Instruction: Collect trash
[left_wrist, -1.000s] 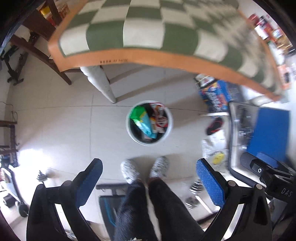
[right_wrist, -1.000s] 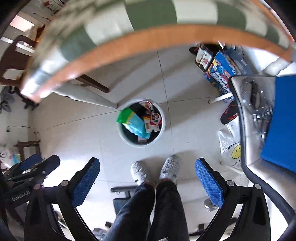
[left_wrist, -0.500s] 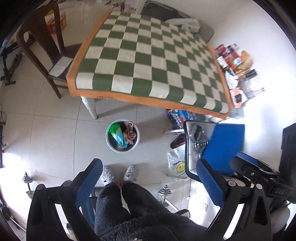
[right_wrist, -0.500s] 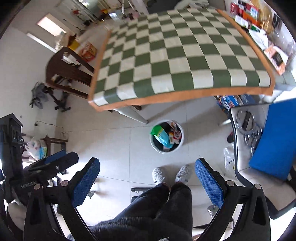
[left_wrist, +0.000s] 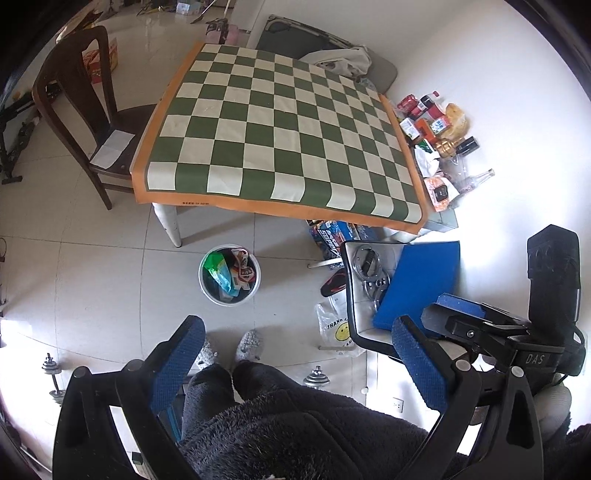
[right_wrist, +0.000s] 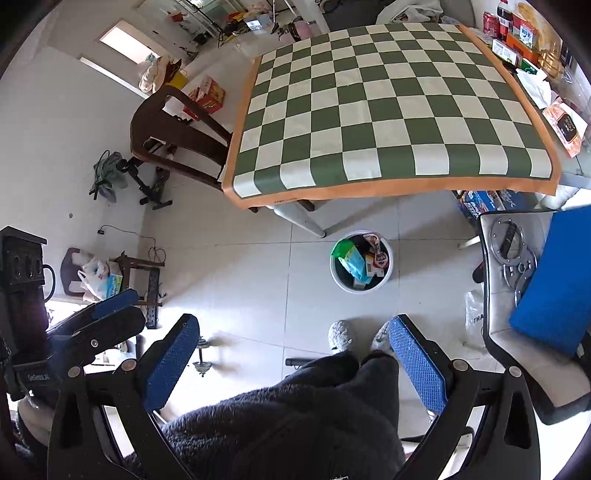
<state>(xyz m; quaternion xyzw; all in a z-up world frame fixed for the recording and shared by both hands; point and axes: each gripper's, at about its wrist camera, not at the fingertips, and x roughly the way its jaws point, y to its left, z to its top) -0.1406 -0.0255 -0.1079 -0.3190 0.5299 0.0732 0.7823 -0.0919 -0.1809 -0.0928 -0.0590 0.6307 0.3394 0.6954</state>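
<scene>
Left wrist view: my left gripper (left_wrist: 295, 363) has jaws wide apart, nothing between them. Right gripper (right_wrist: 295, 363): jaws likewise apart, nothing held. Below both, my dark fleece-clad legs and grey slippers (left_wrist: 248, 344). On the tiled floor ahead, a white trash bucket (left_wrist: 229, 274) holds wrappers, near the leg of the green-checkered table (left_wrist: 280, 140).
</scene>
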